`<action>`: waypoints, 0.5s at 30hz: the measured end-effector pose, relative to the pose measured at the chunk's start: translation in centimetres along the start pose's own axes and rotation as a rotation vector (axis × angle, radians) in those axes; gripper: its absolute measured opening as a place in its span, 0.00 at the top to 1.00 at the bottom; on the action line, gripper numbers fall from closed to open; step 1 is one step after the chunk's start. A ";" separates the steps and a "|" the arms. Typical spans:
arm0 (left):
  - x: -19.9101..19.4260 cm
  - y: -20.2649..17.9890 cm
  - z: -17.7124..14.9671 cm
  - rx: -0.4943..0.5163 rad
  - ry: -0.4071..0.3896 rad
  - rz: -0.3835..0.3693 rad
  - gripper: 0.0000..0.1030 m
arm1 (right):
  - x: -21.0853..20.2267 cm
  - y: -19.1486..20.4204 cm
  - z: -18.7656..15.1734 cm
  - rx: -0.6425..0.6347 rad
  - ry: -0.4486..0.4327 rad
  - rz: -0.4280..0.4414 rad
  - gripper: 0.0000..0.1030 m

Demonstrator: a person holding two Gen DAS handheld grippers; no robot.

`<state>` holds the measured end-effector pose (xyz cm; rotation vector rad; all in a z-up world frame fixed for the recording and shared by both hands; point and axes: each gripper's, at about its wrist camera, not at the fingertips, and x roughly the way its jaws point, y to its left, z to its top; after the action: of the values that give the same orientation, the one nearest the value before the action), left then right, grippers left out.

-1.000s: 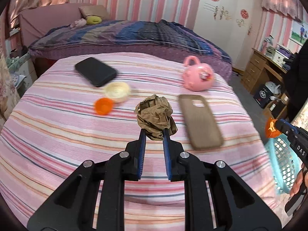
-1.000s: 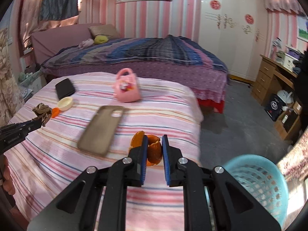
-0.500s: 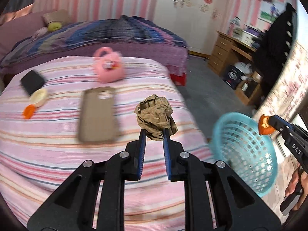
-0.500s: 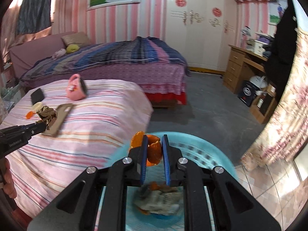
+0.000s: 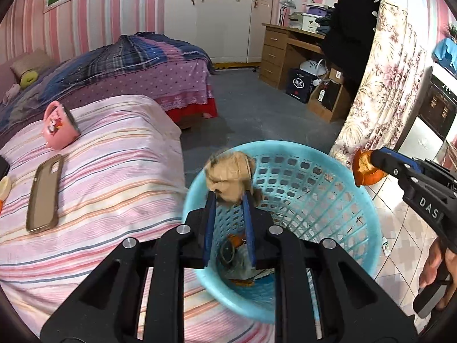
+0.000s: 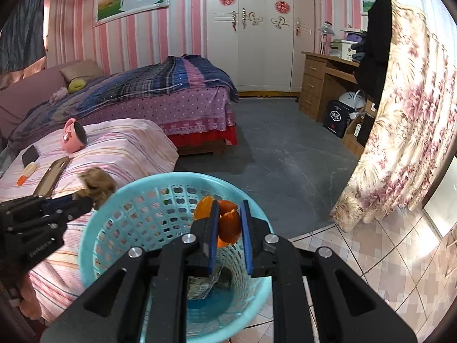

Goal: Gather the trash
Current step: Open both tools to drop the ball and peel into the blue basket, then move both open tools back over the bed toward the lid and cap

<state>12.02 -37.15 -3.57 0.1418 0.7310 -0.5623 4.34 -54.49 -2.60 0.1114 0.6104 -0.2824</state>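
I see the crumpled brown paper ball (image 5: pixel 228 180) at the tips of my left gripper (image 5: pixel 228 200), above the light blue perforated plastic basket (image 5: pixel 337 200). The left fingers have just been opening, with the paper between them; I cannot tell whether they grip it. My right gripper (image 6: pixel 228 214) has its fingers clamped on a piece of orange peel (image 6: pixel 227 223) over the same basket, which holds other rubbish. To the left, the pink striped bed (image 5: pixel 114 171) carries a brown phone case (image 5: pixel 44 194) and a pink mug (image 5: pixel 58 125).
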 end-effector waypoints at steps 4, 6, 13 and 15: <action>-0.1 -0.1 0.3 -0.001 -0.023 0.008 0.36 | -0.1 -0.7 -0.5 0.004 -0.002 -0.002 0.85; -0.4 0.4 0.5 -0.008 -0.039 0.017 0.23 | 0.0 -0.9 -0.7 0.006 -0.001 -0.003 0.85; -2.4 3.3 0.9 -0.050 -0.083 0.075 0.12 | 0.2 -0.4 -1.0 0.016 -0.007 0.004 0.85; -2.9 4.0 1.0 -0.063 -0.091 0.094 0.10 | 0.4 -0.1 -1.0 0.015 -0.008 0.008 0.85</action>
<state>12.96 -32.77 -1.19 0.0911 0.6492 -0.4529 4.05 -54.47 -3.61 0.1269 0.5996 -0.2794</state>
